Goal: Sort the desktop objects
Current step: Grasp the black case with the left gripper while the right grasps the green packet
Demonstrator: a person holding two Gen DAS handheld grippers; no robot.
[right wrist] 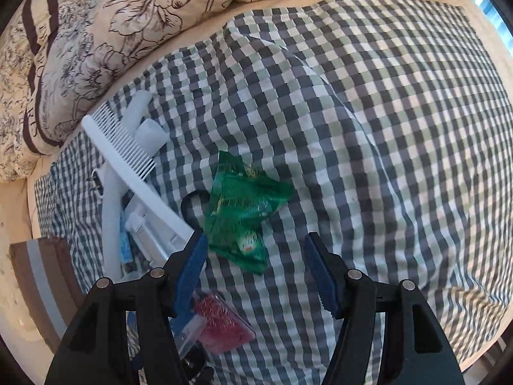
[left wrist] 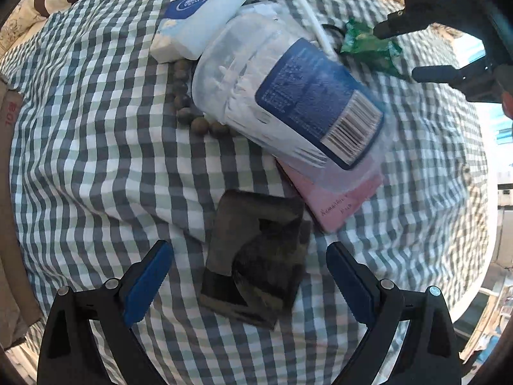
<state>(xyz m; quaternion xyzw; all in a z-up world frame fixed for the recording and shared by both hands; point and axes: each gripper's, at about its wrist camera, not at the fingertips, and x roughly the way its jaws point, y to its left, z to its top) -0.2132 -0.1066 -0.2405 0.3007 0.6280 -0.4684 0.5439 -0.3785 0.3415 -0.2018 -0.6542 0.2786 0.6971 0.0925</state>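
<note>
- Green crinkled foil packet (right wrist: pixel 243 211) lying on the checked cloth (right wrist: pixel 368 128), just ahead of the right claw (right wrist: pixel 255 256) and slightly toward its left finger; black hair tie (right wrist: pixel 192 205) peeking out from under the packet's left edge.
- Looks like the approach stage of a pick, nothing sorted into a clear group yet.
- Calls next, most likely, for easing the right claw forward and down so both fingers straddle the packet, then closing gently; thin foil likely to slip or crumple.
- Right claw spread wide and gripping nothing, angled down at the cloth.
- Dark, shiny flat slab (left wrist: pixel 256 256), perhaps a phone, lying between the spread fingers of the left claw (left wrist: pixel 247 276) but apparently below them; contact not discernible.
- Left claw likewise wide apart, holding nothing, poised above the slab.
- Beyond the slab: pink booklet (left wrist: pixel 336 205) under a clear tub of cotton swabs (left wrist: pixel 282 96), brown beads (left wrist: pixel 189 109) beside the tub, white tube (left wrist: pixel 218 9) behind it.
- White comb (right wrist: pixel 128 147) resting across the pile left of the packet.
- Floral quilt (right wrist: pixel 128 16) bunched past the cloth's far edge.
</note>
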